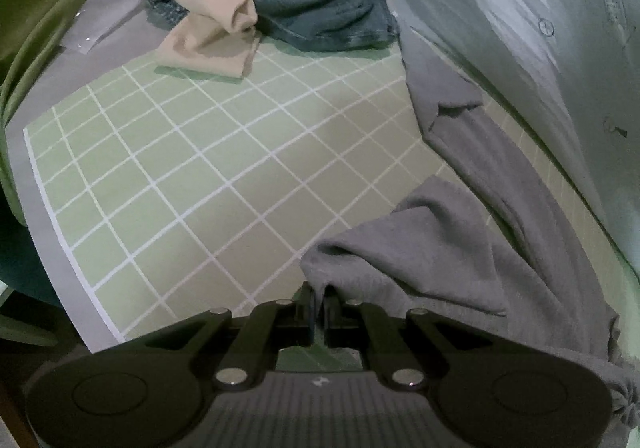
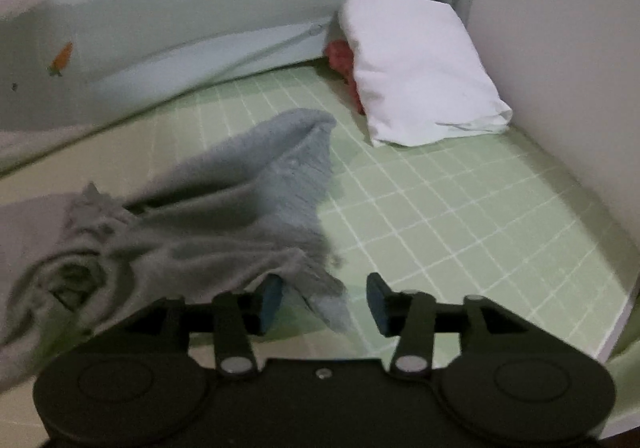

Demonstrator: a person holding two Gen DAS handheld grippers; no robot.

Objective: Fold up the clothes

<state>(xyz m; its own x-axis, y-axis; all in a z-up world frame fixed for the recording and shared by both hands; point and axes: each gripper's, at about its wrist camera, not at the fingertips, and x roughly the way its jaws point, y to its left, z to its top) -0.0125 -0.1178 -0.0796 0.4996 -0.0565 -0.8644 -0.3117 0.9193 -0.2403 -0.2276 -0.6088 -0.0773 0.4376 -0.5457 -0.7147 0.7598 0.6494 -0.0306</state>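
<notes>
Green gridded mat (image 1: 208, 183) lies mostly bare beyond my grey garment (image 1: 448, 248). I note left gripper (image 1: 319, 302) pinching its hem; right gripper (image 2: 323, 298) parted, cloth corner loose between.

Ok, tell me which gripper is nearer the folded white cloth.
Right. The right gripper stands open over the green mat with the folded white cloth just ahead of it. The left gripper, shut on the grey garment, has no white cloth in its view.
</notes>
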